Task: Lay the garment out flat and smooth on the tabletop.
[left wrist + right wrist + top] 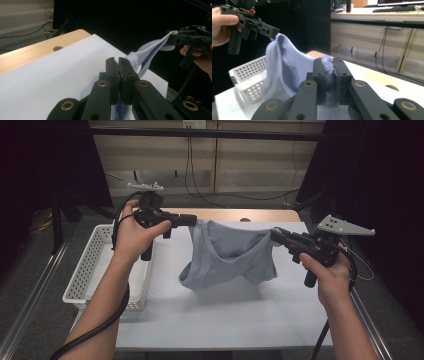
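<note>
A light blue sleeveless top (227, 255) hangs in the air over the white table sheet (225, 315), stretched between both grippers. My left gripper (194, 220) is shut on one shoulder strap, held up by the left hand. My right gripper (274, 234) is shut on the other strap. In the left gripper view the fabric (147, 53) runs from my closed jaws across to the right gripper (175, 35). The right gripper view has bunched cloth (328, 75) pinched between the jaws, with the top (284, 67) draping toward the left gripper (275, 32). The garment's lower hem sags near the sheet.
A white perforated basket (90, 265) stands at the table's left edge, beside my left forearm. Bare wooden tabletop (250, 214) with a round hole lies behind the sheet. Dark curtains flank both sides, and cables run over the floor behind.
</note>
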Available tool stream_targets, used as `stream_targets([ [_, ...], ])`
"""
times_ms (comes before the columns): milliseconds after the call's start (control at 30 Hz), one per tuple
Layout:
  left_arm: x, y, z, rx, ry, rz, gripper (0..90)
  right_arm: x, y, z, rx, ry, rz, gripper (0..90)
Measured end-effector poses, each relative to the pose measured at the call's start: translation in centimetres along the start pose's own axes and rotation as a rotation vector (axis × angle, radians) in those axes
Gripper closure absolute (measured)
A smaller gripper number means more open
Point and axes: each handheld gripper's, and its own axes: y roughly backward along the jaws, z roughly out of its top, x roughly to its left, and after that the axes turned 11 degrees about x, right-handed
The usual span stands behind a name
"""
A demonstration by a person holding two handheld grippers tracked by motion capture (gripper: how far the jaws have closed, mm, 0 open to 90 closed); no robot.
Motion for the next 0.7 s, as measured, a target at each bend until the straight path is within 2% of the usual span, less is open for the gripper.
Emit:
stream_targets([
  [33,0.0,0.0,0.0,0.000,0.000,0.000,87.7,-0.3,-0.4,-0.1,0.009,0.003,-0.008,82.0],
  [100,1.5,-0.7,-0.1,0.003,0.028,0.003,87.7,-0.8,-1.3,-0.1,0.024,-0.009,-0.016,82.0],
  [133,1.5,-0.7,-0.1,0.003,0.028,0.003,87.8,-1.2,-1.8,-0.1,0.029,-0.016,-0.019,82.0],
  [167,2.6,-1.2,0.0,0.013,0.041,0.018,87.8,-1.5,-2.3,0.0,0.038,-0.020,-0.020,82.0],
  [233,3.1,-1.4,0.2,0.020,0.045,0.022,87.7,-2.2,-3.4,0.2,0.055,-0.027,-0.028,82.1],
  [300,4.2,-1.8,0.5,0.022,0.059,0.031,87.7,-2.6,-4.0,0.4,0.067,-0.032,-0.034,82.1],
  [367,5.4,-2.2,1.1,0.015,0.073,0.049,87.7,-3.7,-5.5,1.0,0.091,-0.046,-0.058,82.5],
  [400,6.1,-2.4,1.5,0.011,0.072,0.069,87.7,-4.3,-6.3,1.5,0.097,-0.053,-0.086,82.7],
  [433,7.0,-2.6,2.4,-0.020,0.081,0.086,87.7,-5.4,-8.1,3.0,0.100,-0.050,-0.165,82.7],
  [500,7.3,-2.7,2.8,-0.034,0.090,0.101,86.9,-5.9,-9.6,4.4,0.100,-0.048,-0.217,80.3],
  [533,7.5,-2.7,3.1,-0.054,0.096,0.138,86.9,-5.9,-9.6,4.4,0.100,-0.048,-0.217,80.3],
  [567,7.9,-2.9,3.3,-0.092,0.097,0.178,70.6,-6.1,-10.9,5.1,0.119,-0.046,-0.260,60.5],
  [600,7.9,-2.9,3.3,-0.092,0.097,0.178,56.4,-6.1,-10.9,5.1,0.119,-0.046,-0.260,60.5],
  [633,7.8,-2.9,3.2,-0.086,0.108,0.195,56.4,-6.1,-11.3,5.2,0.128,-0.035,-0.306,50.0],
  [667,7.6,-2.9,2.9,-0.068,0.101,0.194,54.5,-6.0,-11.4,5.1,0.132,-0.026,-0.335,45.5],
  [700,7.2,-3.0,2.0,-0.047,0.100,0.175,49.0,-5.7,-11.2,4.5,0.129,-0.036,-0.299,39.7],
])
